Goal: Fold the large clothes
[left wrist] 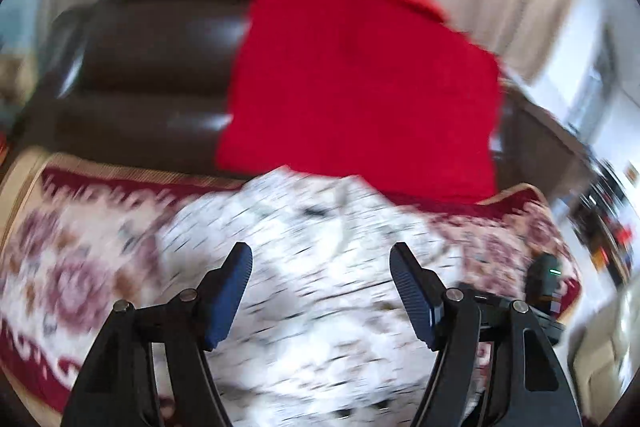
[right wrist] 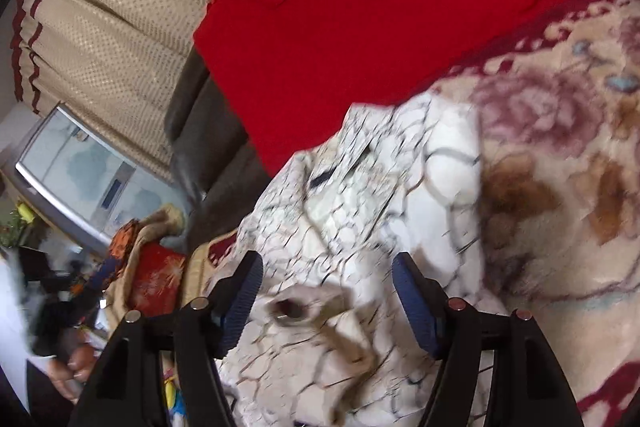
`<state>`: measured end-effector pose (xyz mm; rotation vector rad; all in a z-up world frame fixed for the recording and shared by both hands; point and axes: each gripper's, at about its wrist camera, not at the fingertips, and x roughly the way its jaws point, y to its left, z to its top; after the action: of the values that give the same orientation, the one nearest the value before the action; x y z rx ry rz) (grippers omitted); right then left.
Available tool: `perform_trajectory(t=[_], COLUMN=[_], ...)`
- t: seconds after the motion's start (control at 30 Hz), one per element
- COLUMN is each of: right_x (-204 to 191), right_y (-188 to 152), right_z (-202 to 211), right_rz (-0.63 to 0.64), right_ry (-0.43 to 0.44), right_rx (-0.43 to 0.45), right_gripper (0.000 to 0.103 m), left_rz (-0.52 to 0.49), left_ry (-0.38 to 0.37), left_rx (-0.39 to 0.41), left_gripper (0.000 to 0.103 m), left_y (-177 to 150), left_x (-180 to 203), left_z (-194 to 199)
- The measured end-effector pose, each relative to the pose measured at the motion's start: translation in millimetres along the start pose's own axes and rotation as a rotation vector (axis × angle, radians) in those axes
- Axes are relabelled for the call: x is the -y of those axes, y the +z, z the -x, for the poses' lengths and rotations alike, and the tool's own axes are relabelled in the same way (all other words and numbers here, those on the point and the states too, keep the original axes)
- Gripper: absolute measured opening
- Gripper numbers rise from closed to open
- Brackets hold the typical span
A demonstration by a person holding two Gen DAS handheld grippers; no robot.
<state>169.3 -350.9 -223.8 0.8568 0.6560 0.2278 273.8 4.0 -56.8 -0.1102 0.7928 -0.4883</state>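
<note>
A dark leather sofa [left wrist: 152,67] before a beige curtain [right wrist: 116,15] carries a floral blanket [left wrist: 72,267], which serves as the folding surface. A folded red garment [left wrist: 360,87] rests against the backrest, likely set aside. The white crackle-print garment [left wrist: 320,287] lies bunched mid-blanket, with free blanket either side. Left hand-held gripper [left wrist: 321,293] and right hand-held gripper [right wrist: 327,301] both hover released above it.

white garment [left wrist: 320,267] blurred (motion), edge-cropped
</note>
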Motion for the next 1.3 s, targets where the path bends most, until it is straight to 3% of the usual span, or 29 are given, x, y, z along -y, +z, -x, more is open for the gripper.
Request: perform_trajectory(t=[0.17, 0.4, 0.43, 0.47, 0.53, 0.6, 0.7, 0.83, 0.93, 1.0, 1.13, 1.2, 1.23, 1.27, 1.3], right_x=[-12.9, -31.2, -36.4, -43.6, -57.0, -66.6, -76.4, -67.3, -48.6, -28.8, -10.4, -8.7, -6.1, -1.5, 2.4], right_y=[-11.5, -33.0, -35.9, -40.0, -48.5, -57.7, -56.4, -29.8, -4.7, 9.4, 18.2, 15.7, 13.8, 10.6, 7.5], right_z=[-32.5, -59.3, -59.6, -60.2, -60.6, -62.3, -50.9, -22.3, -2.6, 1.5, -5.7, -9.9, -12.1, -14.6, -14.0], right_rz=[0.036, 0.153, 0.185, 0.24, 0.362, 0.446, 0.502, 0.398, 0.284, 0.184, 0.062, 0.075, 0.069, 0.042, 0.016], right_ry=[0.02, -0.011, -0.001, 0.01, -0.03, -0.056, -0.057, -0.019, -0.052, -0.073, 0.032, 0.031, 0.034, 0.047, 0.066], right_rx=[-0.154, -0.275, -0.279, -0.283, -0.281, -0.278, -0.194, -0.019, 0.116, 0.129, -0.005, -0.066, -0.095, -0.129, -0.141], right_gripper=[0.072, 0.071, 0.066, 0.044, 0.015, 0.008, 0.007, 0.005, 0.004, 0.004, 0.01, 0.021, 0.045, 0.076, 0.08], left_rz=[0.145, 0.134, 0.13, 0.128, 0.134, 0.135, 0.117, 0.095, 0.083, 0.066, 0.055, 0.066, 0.067, 0.069, 0.074], left_ry=[0.15, 0.248, 0.263, 0.269, 0.262, 0.259, 0.257, 0.241, 0.227, 0.235, 0.268, 0.298, 0.308, 0.314, 0.314], left_rx=[-0.102, -0.186, -0.202, -0.208, -0.208, -0.202, -0.175, -0.135, -0.133, -0.136, -0.168, -0.224, -0.235, -0.24, -0.242], left_gripper=[0.072, 0.072, 0.072, 0.072, 0.072, 0.072, 0.072, 0.072, 0.072, 0.072, 0.072, 0.072, 0.072, 0.072, 0.072], left_y=[-32.1, -61.8, -65.2, -67.6, -68.7, -67.1, -61.9, -54.5, -51.9, -52.2, -57.6, -64.1, -67.0, -70.0, -72.4], left_x=[-57.2, -76.4, -77.4, -77.7, -77.6, -75.8, -70.2, -60.6, -52.2, -47.1, -46.7, -52.8, -55.0, -57.5, -60.0], left_z=[-30.4, -53.5, -57.9, -60.6, -62.6, -60.6, -54.8, -48.4, -50.4, -55.3, -67.9, -78.9, -82.0, -84.0, -85.2])
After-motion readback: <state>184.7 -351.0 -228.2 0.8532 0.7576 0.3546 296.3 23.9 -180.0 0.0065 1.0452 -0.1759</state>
